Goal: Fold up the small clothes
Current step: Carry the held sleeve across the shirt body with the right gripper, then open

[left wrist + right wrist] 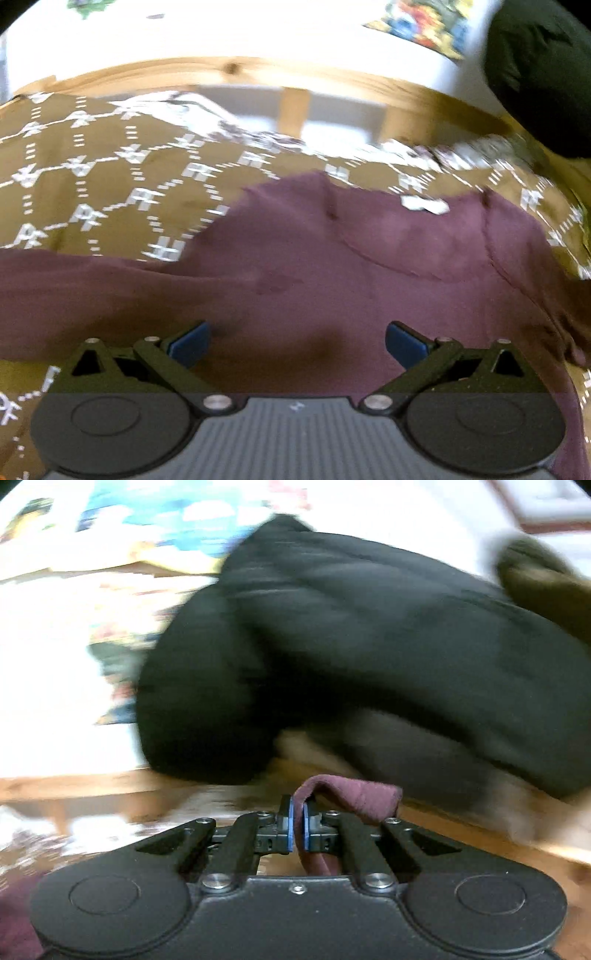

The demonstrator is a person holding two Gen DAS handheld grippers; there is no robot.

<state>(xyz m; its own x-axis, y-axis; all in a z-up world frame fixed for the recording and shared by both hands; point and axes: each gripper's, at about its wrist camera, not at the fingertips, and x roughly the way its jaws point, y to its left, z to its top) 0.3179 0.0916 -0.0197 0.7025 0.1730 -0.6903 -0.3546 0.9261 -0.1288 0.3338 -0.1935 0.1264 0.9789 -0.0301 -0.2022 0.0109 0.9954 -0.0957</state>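
A maroon garment (332, 266) lies spread on an olive cloth with a white pattern (96, 177). A small white label (424, 205) shows near its neckline. My left gripper (297, 345) hovers over the garment's lower part, jaws wide apart, nothing between the blue pads. In the right wrist view, my right gripper (298, 829) is shut on a fold of the maroon garment (354, 794), which pokes out above the pads and hangs below them. That view is blurred by motion.
A person's black sleeve (369, 646) fills the middle of the right wrist view and shows at the upper right in the left wrist view as a dark shape (535, 74). A wooden frame (236, 72) runs behind the cloth. Colourful printed sheets (424, 26) lie beyond.
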